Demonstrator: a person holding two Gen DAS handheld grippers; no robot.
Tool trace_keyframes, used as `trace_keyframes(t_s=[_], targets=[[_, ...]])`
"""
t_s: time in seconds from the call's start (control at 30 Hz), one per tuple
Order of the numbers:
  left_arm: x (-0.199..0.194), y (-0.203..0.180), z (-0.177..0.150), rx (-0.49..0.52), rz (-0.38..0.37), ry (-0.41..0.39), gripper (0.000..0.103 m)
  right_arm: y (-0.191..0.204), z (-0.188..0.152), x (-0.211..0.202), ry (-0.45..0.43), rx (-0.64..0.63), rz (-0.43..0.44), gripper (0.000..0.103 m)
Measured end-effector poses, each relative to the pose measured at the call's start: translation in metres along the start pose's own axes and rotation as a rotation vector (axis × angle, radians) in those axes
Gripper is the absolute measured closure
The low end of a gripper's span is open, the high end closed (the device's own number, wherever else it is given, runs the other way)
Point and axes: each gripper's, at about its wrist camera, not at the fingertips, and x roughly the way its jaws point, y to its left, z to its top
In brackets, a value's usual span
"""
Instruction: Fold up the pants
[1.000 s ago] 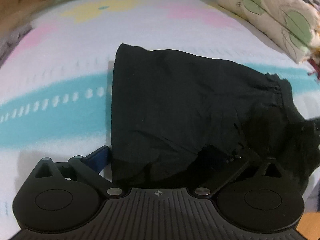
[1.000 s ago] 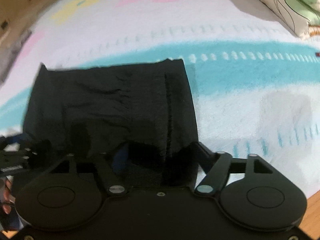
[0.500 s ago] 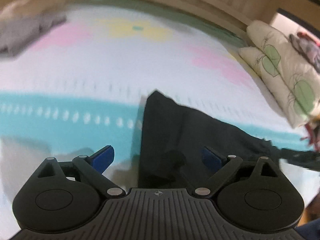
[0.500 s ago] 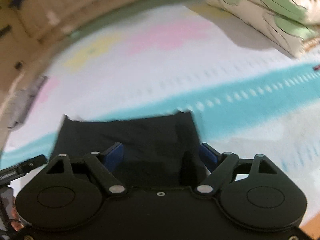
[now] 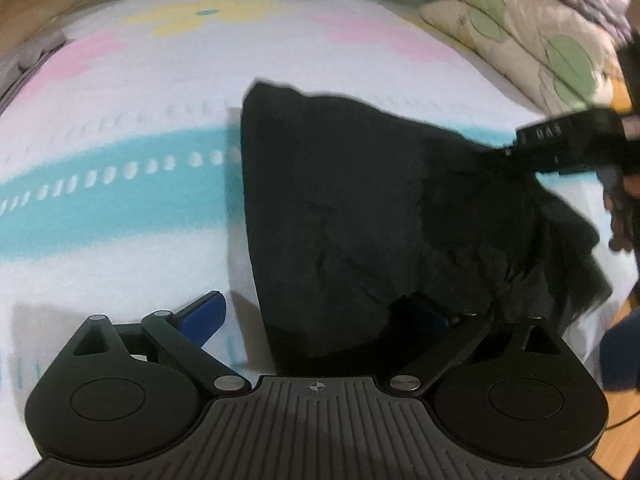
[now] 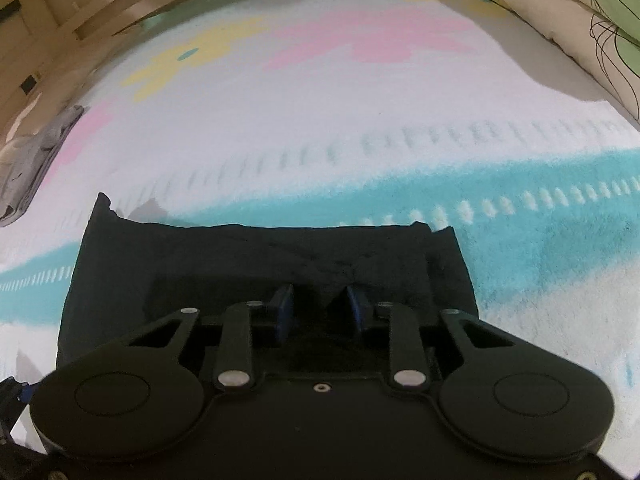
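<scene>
- Far left of the bed, a grey folded garment (image 6: 28, 168) lies by the edge, well apart from the work; ignore it.
- Your left claw (image 5: 316, 312) is spread wide: 1 blue pad (image 5: 202, 314) hangs over bare blanket (image 5: 120, 260), the other sits low against the near left corner of the pants (image 5: 360, 208), partly tucked under the cloth. It pinches nothing.
- The black pants lie on the pastel blanket across the teal stripe, already doubled into a compact block with a straight left edge.
- On the right side of that block the cloth looks bunched and raised where your right claw reaches in, as the left camera shows it.
- Your right claw (image 6: 320, 308) has its pads drawn in to a narrow gap around a ridge of cloth near the right end of the pants (image 6: 264, 264); wrinkles run toward the pads, so it looks pinched on the fabric, though the contact itself is dark.
- My reading: you are in a late fold, gathering the near edge so you can carry it over.
- Next, you would need the left claw to close on its corner, so 2 grips lift level.
- Keep both grips at equal height and move together, or the layers may slide and the straight left edge will skew.
- The flowered pillows (image 5: 532, 28) at the far right stay clear of the fold path.
</scene>
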Motion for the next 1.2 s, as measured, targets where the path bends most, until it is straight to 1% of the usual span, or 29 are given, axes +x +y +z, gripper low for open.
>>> trace_keyframes(t_s=[0.07, 0.13, 0.17, 0.2, 0.23, 0.3, 0.33, 0.4, 0.47, 0.6, 0.67, 0.7, 0.73, 0.83, 0.9, 0.97, 1.07, 1.13, 1.2], targets=[[-0.005, 0.005, 0.006, -0.03, -0.004, -0.039, 0.007, 0.0, -0.001, -0.005, -0.017, -0.014, 0.018, 0.053], [-0.014, 0.008, 0.013, -0.043, 0.003, -0.096, 0.006, -0.003, 0.0, -0.011, -0.027, -0.026, 0.065, 0.035], [-0.016, 0.011, 0.017, -0.054, 0.011, -0.119, 0.006, -0.007, -0.001, -0.017, -0.033, -0.025, 0.105, 0.028], [-0.016, 0.014, 0.021, -0.069, 0.013, -0.129, 0.006, -0.011, -0.002, -0.022, -0.042, -0.018, 0.115, 0.009], [-0.016, 0.017, 0.023, -0.09, 0.01, -0.13, 0.006, -0.016, -0.005, -0.03, -0.065, -0.007, 0.099, 0.0], [-0.01, 0.023, 0.029, -0.151, -0.007, -0.11, 0.006, -0.025, -0.012, -0.043, -0.119, 0.003, 0.061, 0.0], [-0.007, 0.026, 0.03, -0.178, -0.018, -0.099, 0.006, -0.03, -0.014, -0.048, -0.128, 0.002, 0.052, 0.0], [0.004, 0.029, 0.031, -0.215, -0.044, -0.052, 0.006, -0.043, -0.02, -0.054, -0.122, 0.015, 0.042, 0.0], [0.014, 0.029, 0.03, -0.221, -0.068, 0.002, 0.006, -0.053, -0.024, -0.051, -0.089, 0.04, 0.049, 0.0], [0.017, 0.024, 0.027, -0.184, -0.053, 0.0, 0.005, -0.065, -0.033, -0.031, 0.034, 0.064, 0.061, 0.0], [0.017, 0.025, 0.026, -0.191, -0.062, -0.002, 0.004, -0.07, -0.036, -0.025, 0.077, 0.08, 0.098, 0.0], [0.018, 0.025, 0.025, -0.195, -0.071, -0.003, 0.001, -0.072, -0.038, -0.023, 0.074, 0.097, 0.114, 0.0], [0.019, 0.025, 0.026, -0.195, -0.083, -0.004, 0.001, -0.073, -0.039, -0.023, 0.06, 0.106, 0.124, 0.0], [0.024, 0.021, 0.029, -0.161, -0.094, -0.003, 0.001, -0.078, -0.037, -0.021, 0.051, 0.154, 0.207, 0.0], [0.029, 0.019, 0.034, -0.145, -0.111, -0.005, 0.001, -0.084, -0.036, -0.017, 0.044, 0.221, 0.284, 0.0], [0.033, 0.019, 0.038, -0.146, -0.131, -0.011, 0.001, -0.088, -0.035, -0.011, 0.045, 0.272, 0.343, 0.0], [0.04, 0.021, 0.044, -0.157, -0.159, -0.022, 0.001, -0.086, -0.034, -0.003, 0.041, 0.293, 0.407, 0.0], [0.041, 0.022, 0.045, -0.165, -0.164, -0.02, 0.001, -0.081, -0.034, -0.002, 0.026, 0.273, 0.419, 0.0], [0.04, 0.02, 0.045, -0.174, -0.156, -0.019, 0.001, -0.073, -0.032, -0.002, 0.014, 0.223, 0.401, 0.0]])
